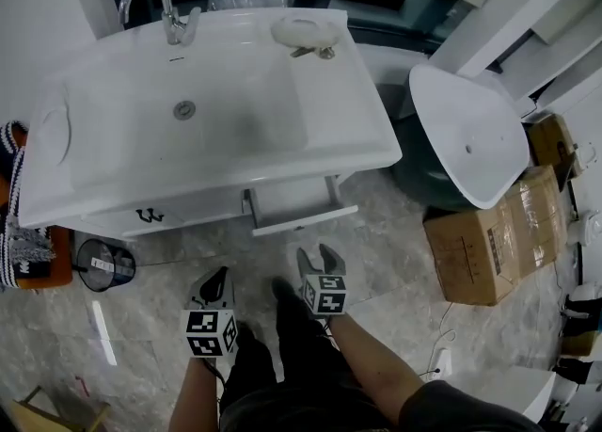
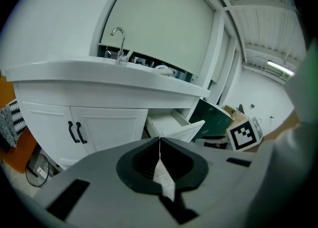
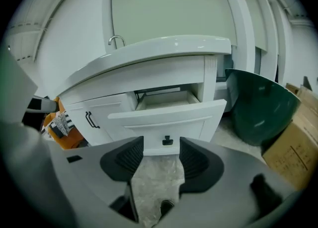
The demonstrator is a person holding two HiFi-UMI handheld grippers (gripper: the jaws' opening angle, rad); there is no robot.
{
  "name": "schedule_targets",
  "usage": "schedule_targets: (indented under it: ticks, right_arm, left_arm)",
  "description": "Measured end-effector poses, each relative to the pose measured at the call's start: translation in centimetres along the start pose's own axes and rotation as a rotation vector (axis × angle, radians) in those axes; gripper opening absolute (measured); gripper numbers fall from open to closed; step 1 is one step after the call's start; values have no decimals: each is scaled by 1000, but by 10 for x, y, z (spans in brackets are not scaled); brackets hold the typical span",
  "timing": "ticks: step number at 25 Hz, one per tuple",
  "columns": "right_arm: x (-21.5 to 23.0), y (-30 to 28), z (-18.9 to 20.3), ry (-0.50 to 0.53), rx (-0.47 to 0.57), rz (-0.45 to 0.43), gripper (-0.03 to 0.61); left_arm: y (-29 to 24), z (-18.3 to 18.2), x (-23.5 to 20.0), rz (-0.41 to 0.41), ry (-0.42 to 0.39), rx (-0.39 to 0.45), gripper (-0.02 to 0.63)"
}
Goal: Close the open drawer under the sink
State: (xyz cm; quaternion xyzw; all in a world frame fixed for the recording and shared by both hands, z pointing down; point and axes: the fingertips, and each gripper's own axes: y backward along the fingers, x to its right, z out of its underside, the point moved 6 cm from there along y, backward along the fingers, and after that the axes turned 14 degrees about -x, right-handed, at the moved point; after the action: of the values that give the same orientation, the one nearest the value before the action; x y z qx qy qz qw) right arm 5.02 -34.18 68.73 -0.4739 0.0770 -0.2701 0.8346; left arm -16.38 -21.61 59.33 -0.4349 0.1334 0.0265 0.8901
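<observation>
Drawer (image 1: 303, 204) is out, right there under the right end of the white vanity sink (image 1: 113, 152). Its front panel juts past the countertop edge toward you, and the inside looks bare. It sits just right of the cabinet doors (image 3: 107, 113) with their pair of black handles.

Your right gripper (image 1: 318, 256) is the nearer of the two. It hangs over the marble floor (image 1: 395, 223) just short of the drawer front, not touching it. In the right gripper view the jaws are spread, with only floor between the pads. The drawer's small dark knob (image 3: 167, 141) lines up in the gap, beyond the tips.

Your left gripper (image 1: 216, 280) is off to the left and a little farther back from the vanity, also clear of everything. In the left gripper view its pads are pressed together, with nothing caught between them.

Around you, the chrome faucet (image 1: 162, 5) stands at the back of the sink. A dark green basin (image 3: 258, 105) leans beside the vanity on the right. Cardboard boxes (image 1: 484, 242) lie beyond it.
</observation>
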Motion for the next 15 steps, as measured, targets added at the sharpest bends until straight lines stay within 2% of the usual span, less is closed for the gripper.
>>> schedule_targets:
  ticks: [4, 9, 15]
  right_arm:
    - [13, -31, -4, -36, -32, -8, 215]
    - [12, -69, -9, -5, -62, -44, 215]
    - [16, -105, -21, 26, -48, -55, 215]
  left_arm:
    - [-16, -1, -14, -39, 26, -8, 15]
    - [-38, 5, -33, -72, 86, -22, 15]
    - [-73, 13, -33, -68, 103, -51, 15]
